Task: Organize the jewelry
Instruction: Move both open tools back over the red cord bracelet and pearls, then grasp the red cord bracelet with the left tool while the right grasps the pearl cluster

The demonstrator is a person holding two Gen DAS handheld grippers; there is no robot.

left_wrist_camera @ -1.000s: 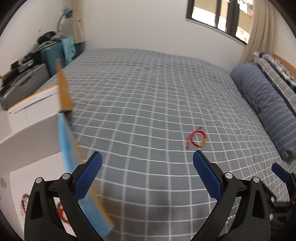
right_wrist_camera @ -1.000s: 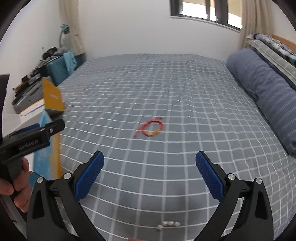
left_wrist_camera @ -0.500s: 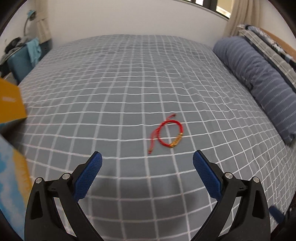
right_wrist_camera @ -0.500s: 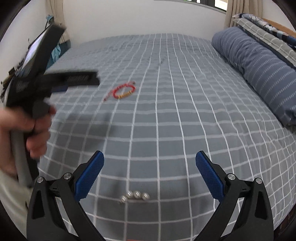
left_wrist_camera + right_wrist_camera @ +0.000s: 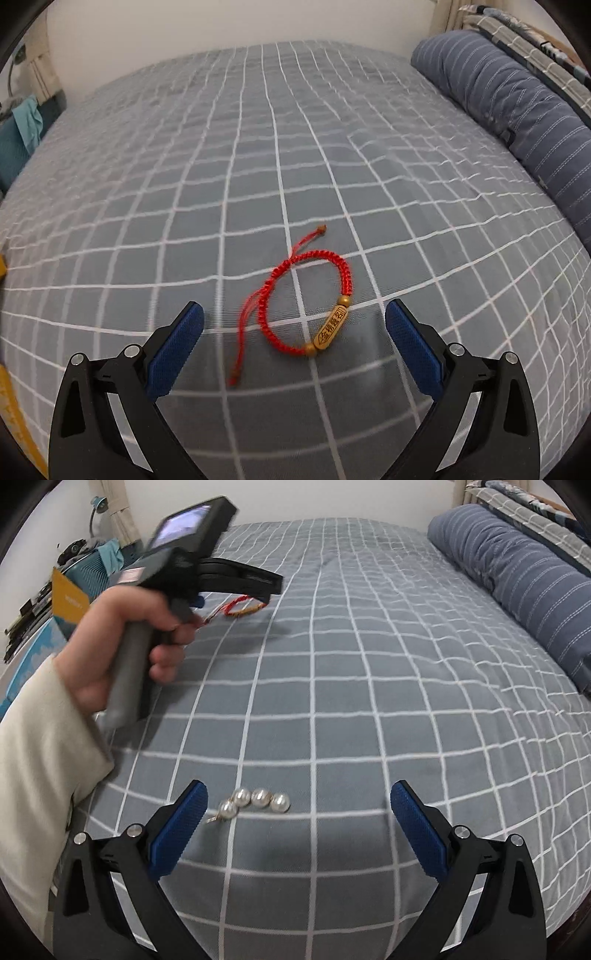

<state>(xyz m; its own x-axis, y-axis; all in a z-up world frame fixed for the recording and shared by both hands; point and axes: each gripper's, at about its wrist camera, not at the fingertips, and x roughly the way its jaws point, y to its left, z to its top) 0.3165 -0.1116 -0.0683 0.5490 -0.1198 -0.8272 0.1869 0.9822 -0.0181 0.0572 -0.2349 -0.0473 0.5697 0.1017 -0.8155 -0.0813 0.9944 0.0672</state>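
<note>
A red braided bracelet (image 5: 306,295) with a gold oblong bead lies flat on the grey checked bedspread (image 5: 258,155). My left gripper (image 5: 293,349) hovers open just short of it, the bracelet lying between and slightly beyond its blue pads. In the right wrist view the same bracelet (image 5: 242,607) shows partly under the left gripper's black body, held by a hand in a cream sleeve. A short row of white pearls (image 5: 255,801) with a small metal clasp rests on the bed between the fingers of my open right gripper (image 5: 299,830), nearer the left finger.
A long blue striped bolster (image 5: 517,107) runs along the bed's right side. At the left edge stand an orange and blue box (image 5: 66,602) and teal clutter (image 5: 22,129) beyond the bed. The bedspread (image 5: 369,701) stretches wide in the middle.
My left gripper has swung right from the box and dropped close over the red bracelet. My right gripper has lowered toward the pearls, which now lie between its fingers.
</note>
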